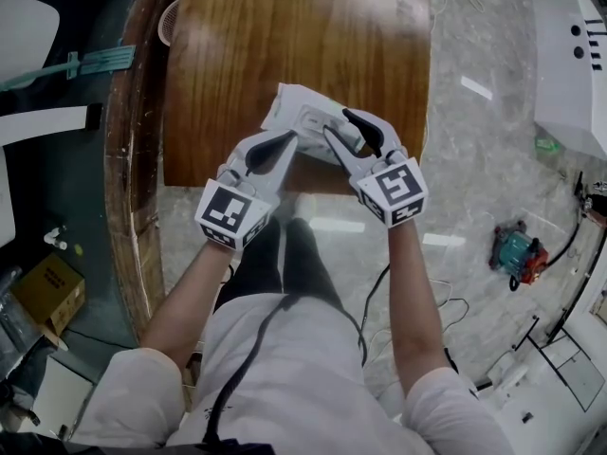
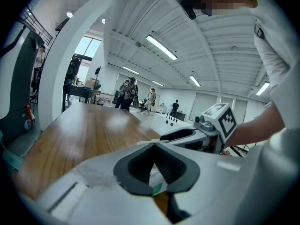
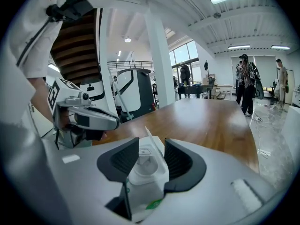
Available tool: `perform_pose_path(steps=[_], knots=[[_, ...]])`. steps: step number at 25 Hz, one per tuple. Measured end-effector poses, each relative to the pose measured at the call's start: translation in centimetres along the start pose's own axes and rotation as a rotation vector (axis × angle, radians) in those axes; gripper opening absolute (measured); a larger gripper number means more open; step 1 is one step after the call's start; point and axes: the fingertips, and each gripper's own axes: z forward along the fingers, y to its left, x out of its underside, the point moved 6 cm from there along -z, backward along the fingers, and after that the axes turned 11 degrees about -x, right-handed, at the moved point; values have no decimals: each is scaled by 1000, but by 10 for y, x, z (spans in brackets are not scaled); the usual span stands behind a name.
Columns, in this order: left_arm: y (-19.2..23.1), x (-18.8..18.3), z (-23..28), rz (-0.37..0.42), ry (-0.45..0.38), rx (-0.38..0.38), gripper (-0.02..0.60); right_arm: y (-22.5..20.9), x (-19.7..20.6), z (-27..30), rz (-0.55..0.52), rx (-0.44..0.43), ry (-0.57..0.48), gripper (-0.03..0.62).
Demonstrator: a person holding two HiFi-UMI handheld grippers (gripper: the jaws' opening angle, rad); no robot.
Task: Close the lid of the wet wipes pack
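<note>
The white wet wipes pack [image 1: 302,112] lies near the front edge of the wooden table [image 1: 285,27]. My left gripper [image 1: 283,142] comes at it from the left; in the left gripper view the gripper [image 2: 154,161] is shut on the pack's edge [image 2: 157,178], white with a green mark. My right gripper [image 1: 339,124] reaches in from the right. In the right gripper view its jaws [image 3: 151,158] stand open on either side of the pack's round dispenser opening [image 3: 146,165], and the thin lid flap [image 3: 149,137] stands upright between the pads.
The table's front edge [image 1: 237,184] runs just under both grippers, with marble floor beyond. A teal and red tool [image 1: 517,251] lies on the floor at right, a cardboard box [image 1: 47,292] at left. Several people stand far back [image 3: 246,86].
</note>
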Motion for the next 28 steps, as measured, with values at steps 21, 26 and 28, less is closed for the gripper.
perform_pose_path(steps=[21, 26, 28], knots=[[1, 2, -14, -3, -5, -6, 3, 37, 14, 24, -154, -110, 224, 166], [2, 4, -18, -2, -6, -1, 3, 43, 17, 30, -169, -119, 258, 166], [3, 6, -20, -3, -4, 0, 3, 46, 19, 33, -175, -123, 273, 166]])
